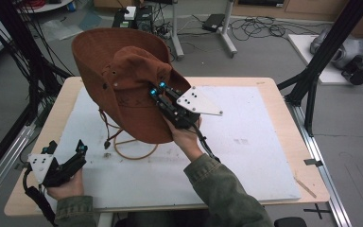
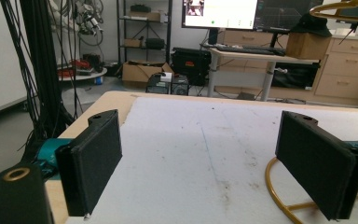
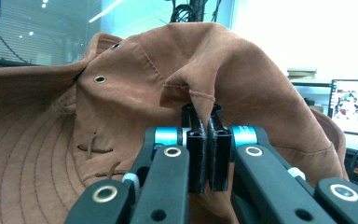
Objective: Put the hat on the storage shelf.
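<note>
Brown cloth hat [image 1: 123, 85] pinched by the right gripper [image 1: 157, 89], lifted clear above the white mat [image 1: 246, 142].

Right jaws closed tight on a fold of the crown, fabric bunched between the pads in the right gripper view, brim hanging wide and tilted toward the far left corner of the mat. Chin cord [image 1: 108, 135] dangling from the hat down to the brass wire stand [image 1: 134, 150], a ring lying on the mat directly under the hat. Left gripper [image 1: 80, 150] low at the near left edge of the mat, jaws spread wide with nothing between them, just left of the stand. Stand below and nearer than the hat; lowering onto it probably the next call, left gripper closer for steadying.
</note>
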